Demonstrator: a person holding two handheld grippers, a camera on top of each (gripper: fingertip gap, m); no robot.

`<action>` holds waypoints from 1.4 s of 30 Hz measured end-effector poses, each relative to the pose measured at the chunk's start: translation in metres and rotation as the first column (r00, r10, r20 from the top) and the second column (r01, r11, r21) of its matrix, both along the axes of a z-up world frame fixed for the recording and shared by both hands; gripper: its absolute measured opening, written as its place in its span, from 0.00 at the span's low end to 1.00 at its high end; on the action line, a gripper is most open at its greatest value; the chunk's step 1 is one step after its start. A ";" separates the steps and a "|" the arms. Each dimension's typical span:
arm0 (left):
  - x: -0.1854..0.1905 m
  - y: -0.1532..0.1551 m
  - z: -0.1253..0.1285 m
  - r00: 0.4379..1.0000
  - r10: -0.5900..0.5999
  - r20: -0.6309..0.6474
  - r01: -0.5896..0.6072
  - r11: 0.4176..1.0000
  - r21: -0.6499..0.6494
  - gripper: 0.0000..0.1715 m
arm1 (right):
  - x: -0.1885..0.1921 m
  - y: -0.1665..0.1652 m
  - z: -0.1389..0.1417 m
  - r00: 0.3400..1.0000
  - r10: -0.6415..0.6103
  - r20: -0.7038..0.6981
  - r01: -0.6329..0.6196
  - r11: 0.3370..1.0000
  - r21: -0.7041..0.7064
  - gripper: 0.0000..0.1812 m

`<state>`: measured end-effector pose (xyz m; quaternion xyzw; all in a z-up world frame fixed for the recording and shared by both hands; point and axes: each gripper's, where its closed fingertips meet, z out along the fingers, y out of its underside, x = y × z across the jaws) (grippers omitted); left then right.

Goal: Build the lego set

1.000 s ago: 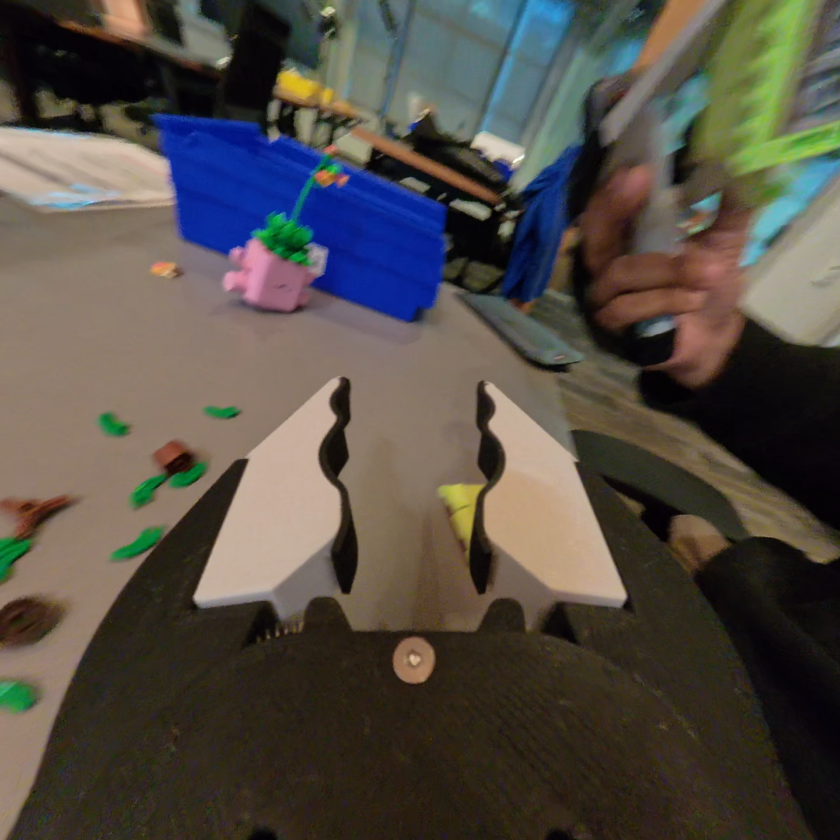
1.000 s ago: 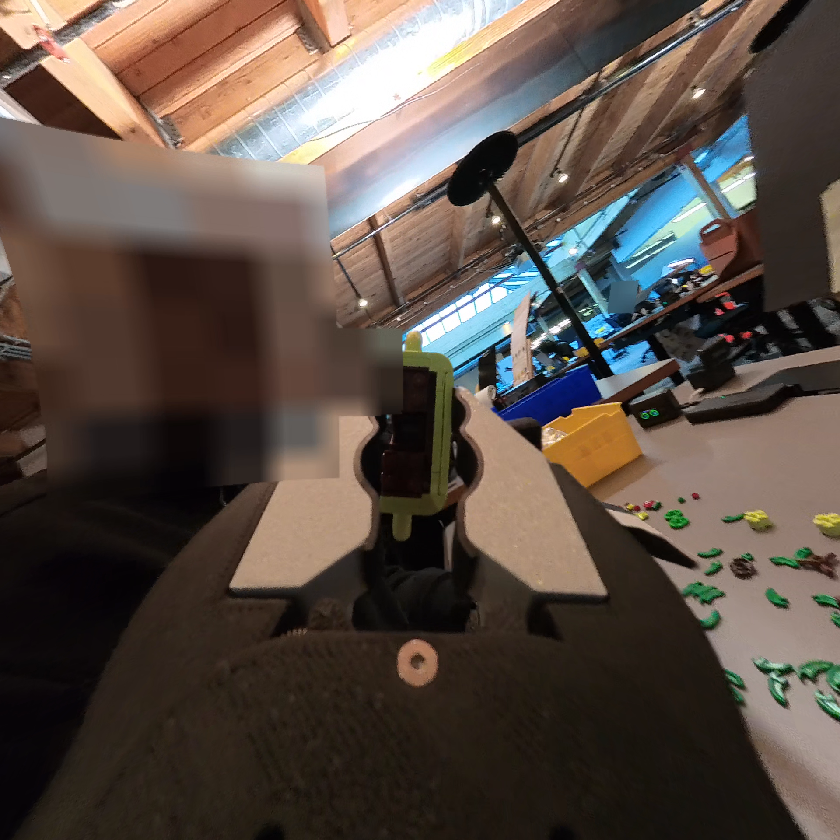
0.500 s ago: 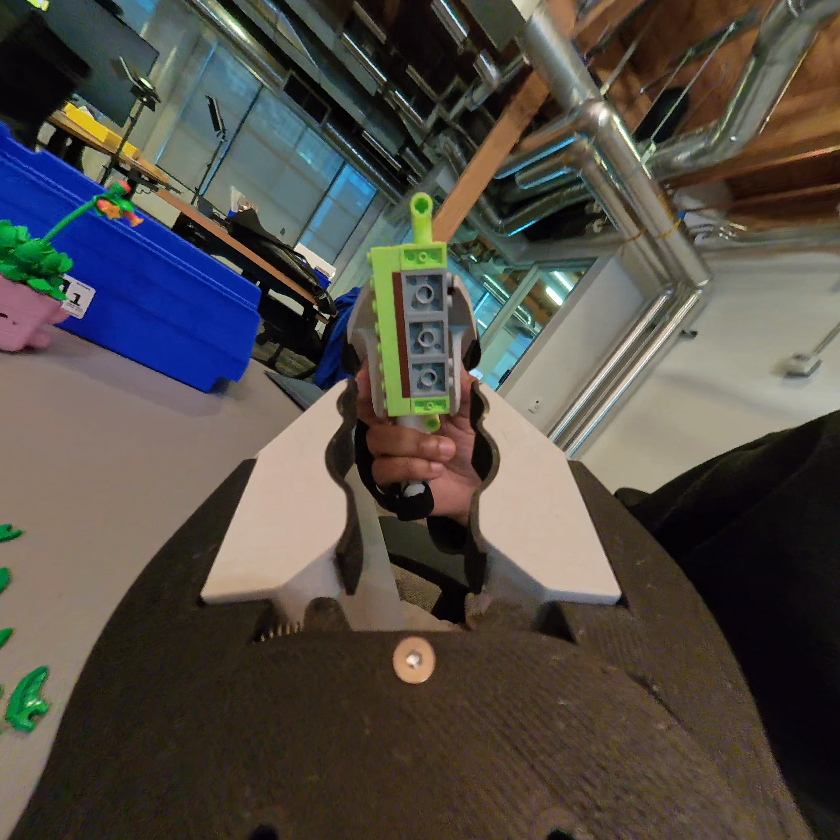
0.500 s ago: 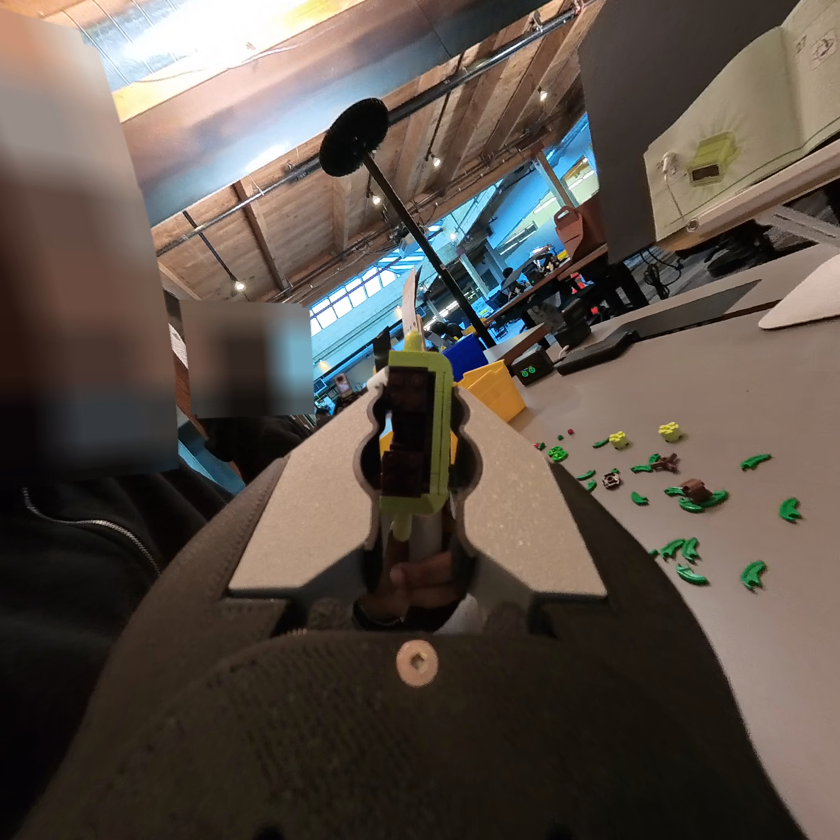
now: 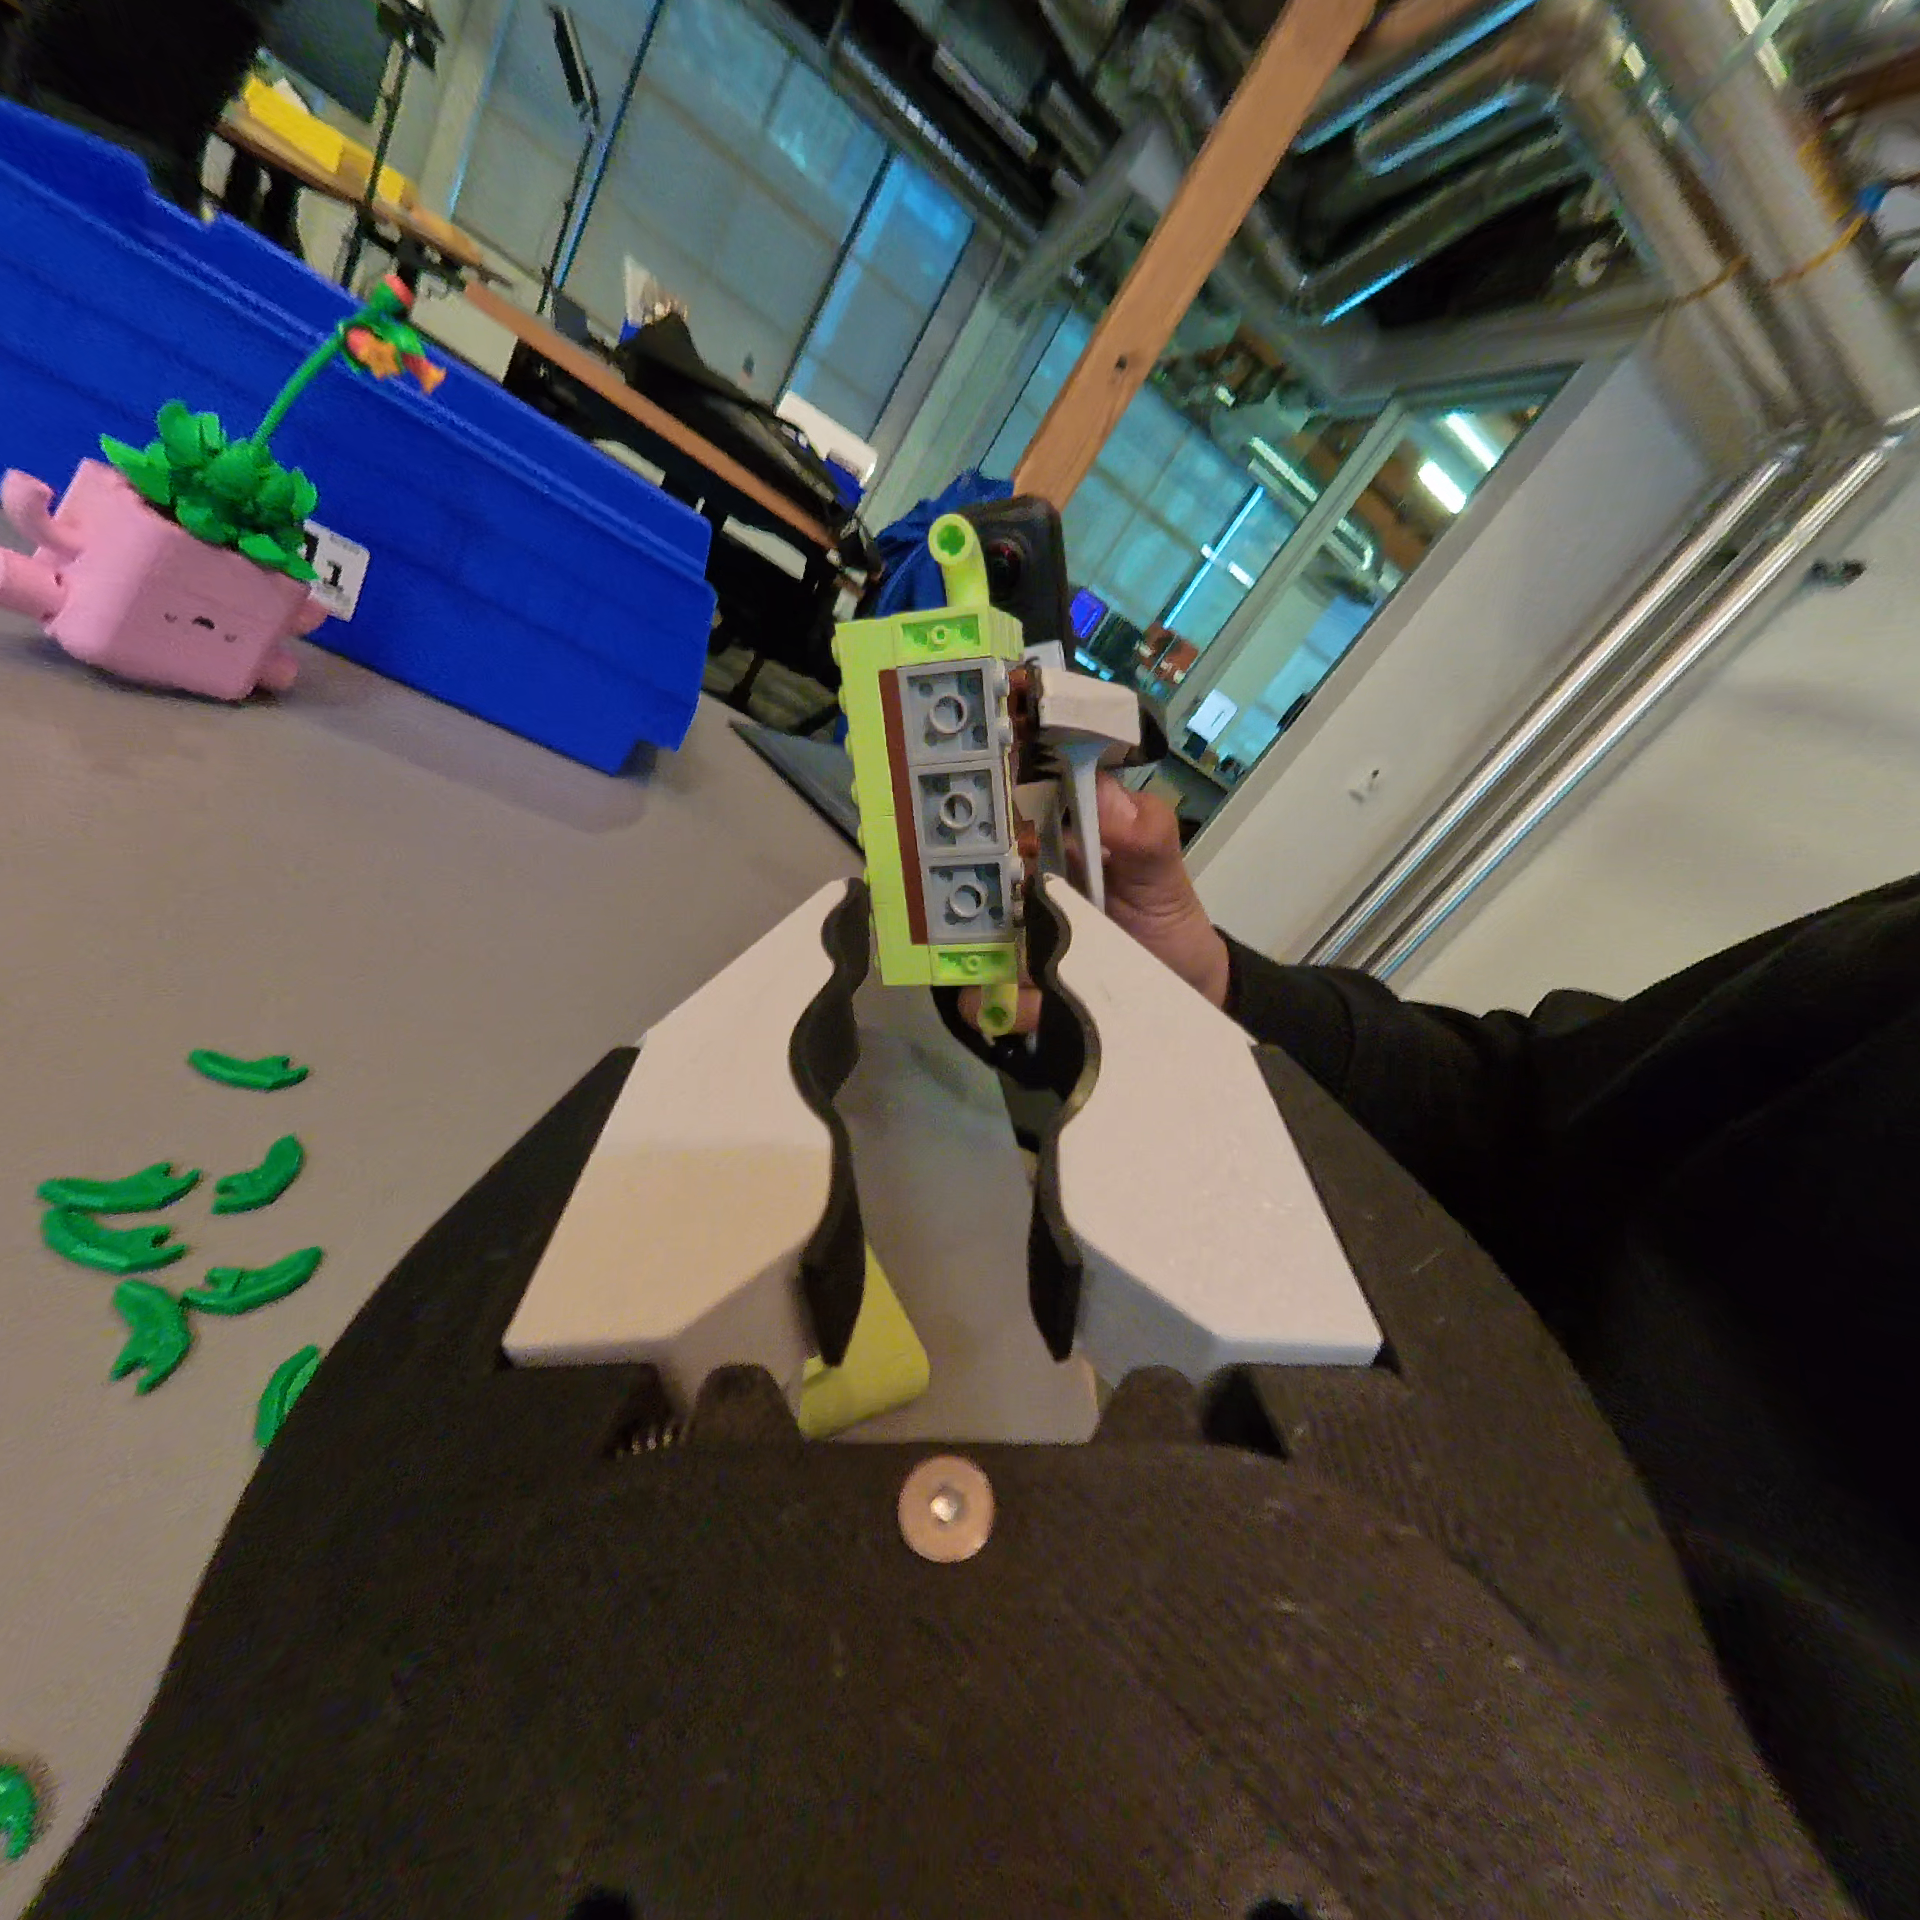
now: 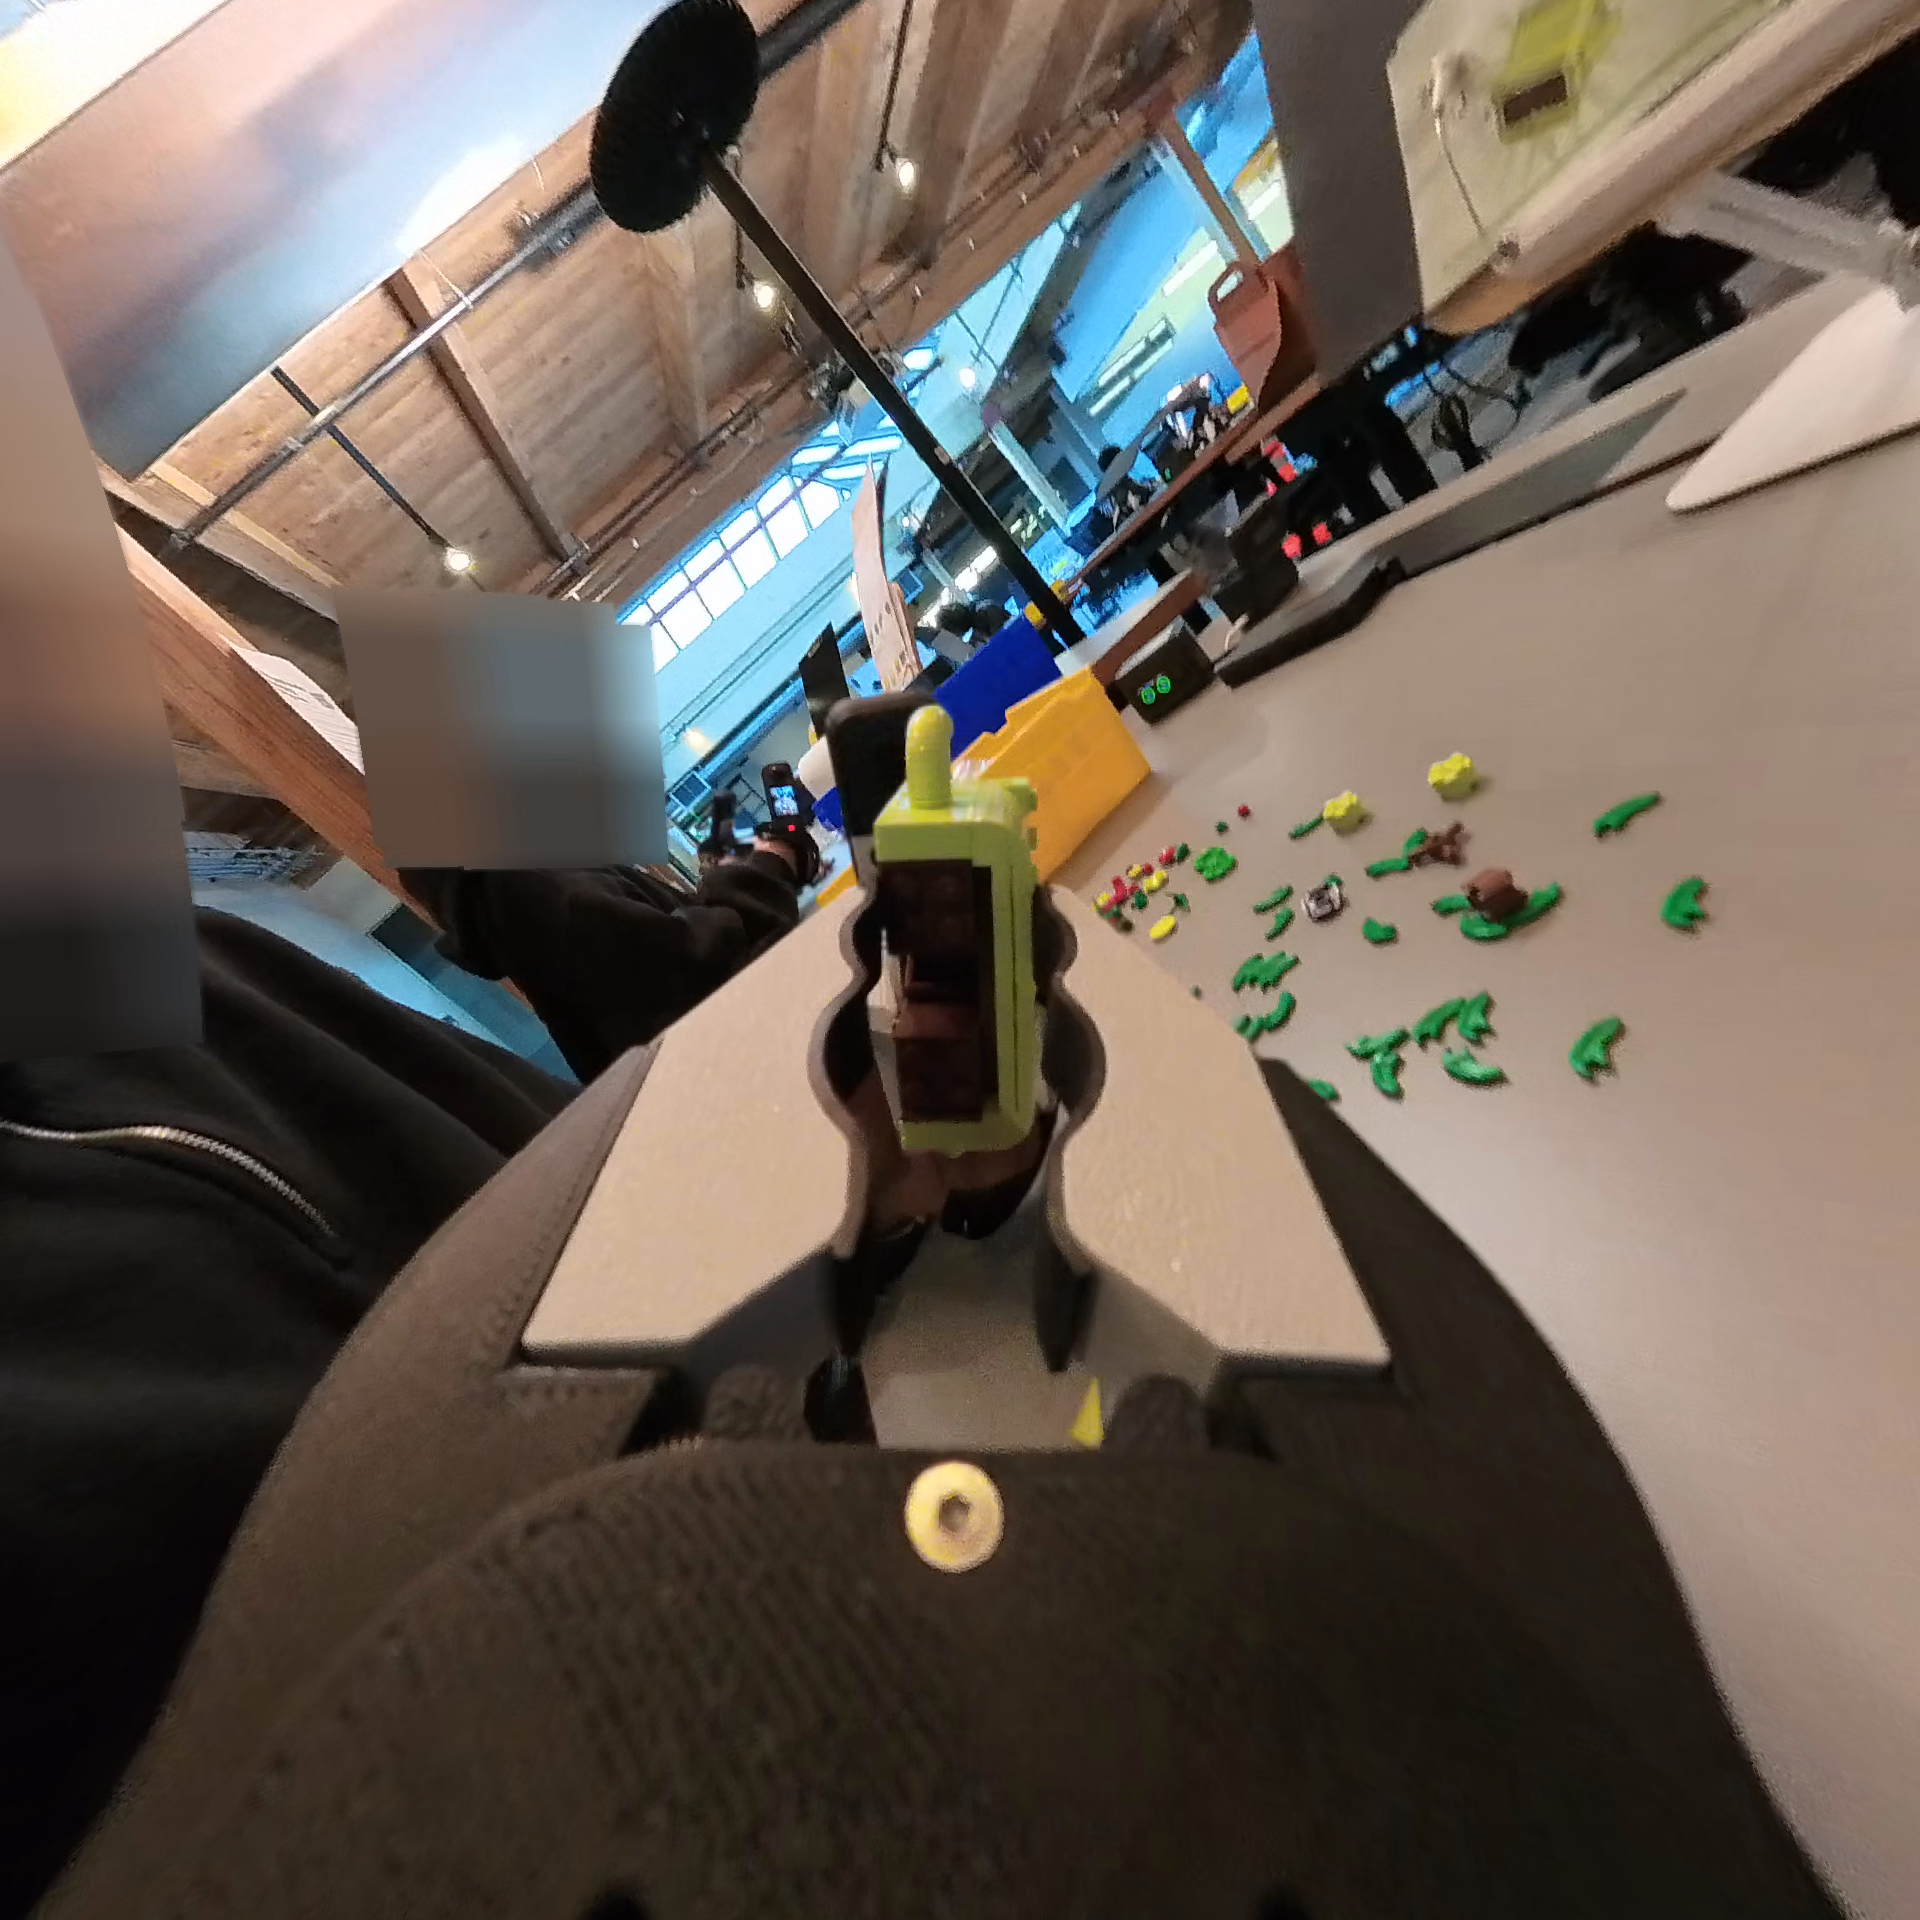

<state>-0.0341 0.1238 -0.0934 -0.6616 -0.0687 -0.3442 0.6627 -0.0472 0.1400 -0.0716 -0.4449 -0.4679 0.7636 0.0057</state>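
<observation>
A lime-green lego block with grey and brown bricks (image 5: 940, 821) is held upright in the air. My right gripper (image 6: 951, 997) is shut on it across its sides, and the block (image 6: 961, 966) fills its tips. That gripper's white finger (image 5: 1081, 717) and a hand show behind the block in the left wrist view. My left gripper (image 5: 940, 914) faces the block with its jaws apart, and the block's lower end sits between its tips. A loose lime piece (image 5: 868, 1351) lies on the table below the left fingers.
A pink lego pot with a green plant (image 5: 156, 592) stands before a blue bin (image 5: 468, 540). Several green leaf pieces (image 5: 156, 1247) lie on the grey table (image 5: 416, 914). Leaves (image 6: 1455, 1039), yellow flowers (image 6: 1345, 810), a brown piece (image 6: 1491, 888), a yellow bin (image 6: 1060, 769) and an open booklet (image 6: 1558, 156) show at right. Only a small space, under 4 cm, lies between the two pairs of fingers. The left tips stand about 15 cm off the brown piece (image 6: 1491, 888).
My left gripper swung up from the table to face the block, then closed in until the block's lower end lies between its tips. The right gripper tilted while holding the block.
</observation>
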 end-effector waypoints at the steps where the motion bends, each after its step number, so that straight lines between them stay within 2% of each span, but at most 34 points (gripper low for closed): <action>1: 0.001 0.001 -0.004 1.000 -0.001 -0.011 0.001 1.000 -0.016 0.16 | 0.002 0.002 -0.005 1.000 0.010 0.017 -0.010 1.000 0.007 0.15; 8: 0.003 0.011 -0.017 0.996 0.019 -0.087 -0.027 0.995 -0.096 0.15 | 0.012 0.015 -0.030 0.996 0.021 0.086 -0.033 0.990 0.140 0.16; 14: -0.001 0.025 -0.033 0.979 0.068 -0.193 -0.103 0.978 -0.180 0.15 | 0.010 0.027 -0.061 0.981 -0.040 0.189 -0.014 0.960 0.279 0.19; 20: 0.000 0.039 -0.054 0.959 0.098 -0.264 -0.173 0.945 -0.278 0.15 | 0.019 0.044 -0.102 0.911 -0.106 0.398 -0.054 0.927 0.370 0.20; 23: -0.001 0.046 -0.061 0.944 0.105 -0.313 -0.211 0.921 -0.328 0.15 | 0.026 0.051 -0.113 0.890 -0.143 0.432 -0.061 0.904 0.424 0.21; 24: -0.001 0.048 -0.064 0.938 0.104 -0.332 -0.224 0.910 -0.348 0.13 | 0.028 0.055 -0.117 0.885 -0.165 0.436 -0.057 0.890 0.453 0.21; 25: 0.002 0.050 -0.063 0.932 0.096 -0.349 -0.223 0.912 -0.343 0.00 | 0.031 0.057 -0.120 0.880 -0.182 0.439 -0.057 0.877 0.478 0.21; 29: 0.002 0.058 -0.068 0.900 0.104 -0.424 -0.277 0.886 -0.371 0.00 | 0.040 0.058 -0.123 0.875 -0.194 0.444 -0.065 0.861 0.505 0.21; 32: 0.004 0.058 -0.069 0.885 0.102 -0.454 -0.296 0.877 -0.379 0.08 | 0.046 0.057 -0.121 0.881 -0.203 0.428 -0.056 0.853 0.519 0.21; 34: -0.009 0.054 -0.066 0.874 0.161 -0.458 -0.353 0.859 -0.372 0.17 | 0.046 0.059 -0.116 0.896 -0.231 0.379 -0.026 0.825 0.564 0.20; 36: -0.022 0.051 -0.071 0.881 0.194 -0.431 -0.385 0.823 -0.417 0.27 | 0.044 0.052 -0.106 0.925 -0.232 0.302 0.000 0.793 0.609 0.18; 40: -0.023 0.050 -0.095 0.936 0.133 -0.327 -0.304 0.773 -0.556 0.32 | 0.040 0.030 -0.108 0.949 -0.208 0.237 -0.019 0.712 0.702 0.16; 42: -0.016 0.053 -0.098 0.964 0.113 -0.240 -0.235 0.783 -0.575 0.33 | 0.037 0.025 -0.114 0.950 -0.223 0.220 -0.017 0.665 0.747 0.19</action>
